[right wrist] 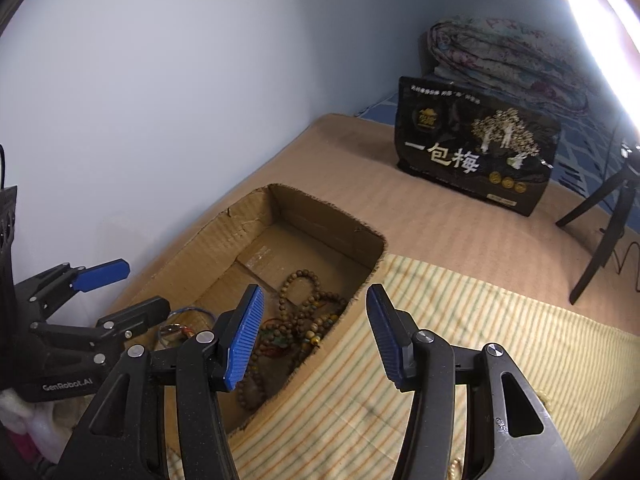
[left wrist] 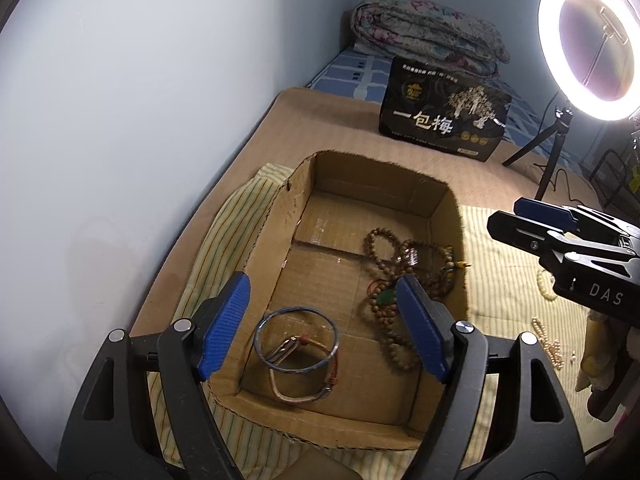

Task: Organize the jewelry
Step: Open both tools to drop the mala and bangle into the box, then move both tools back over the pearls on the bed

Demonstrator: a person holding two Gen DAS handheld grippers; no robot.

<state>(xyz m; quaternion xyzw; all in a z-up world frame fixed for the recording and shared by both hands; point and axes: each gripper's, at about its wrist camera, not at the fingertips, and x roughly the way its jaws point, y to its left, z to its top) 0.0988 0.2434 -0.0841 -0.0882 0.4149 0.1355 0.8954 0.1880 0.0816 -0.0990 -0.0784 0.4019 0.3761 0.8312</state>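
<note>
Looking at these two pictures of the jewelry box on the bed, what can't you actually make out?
- Pale beads on the striped cloth: left wrist view, partly hidden behind the right hand-held gripper.
- Wooden bead strands in the cardboard box: right wrist view, a finger covers part; tangled, uncountable.
- Ring light: glare, cut off.

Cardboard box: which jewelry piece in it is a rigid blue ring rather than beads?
The blue bangle at the near end of the cardboard box: one smooth hoop, overlapping a cord bracelet. The brown bead strands lie tangled further right.

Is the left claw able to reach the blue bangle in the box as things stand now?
Probably yes. The left claw is open and empty above the cardboard box, the blue bangle lies below it, and nothing covers it.
</note>
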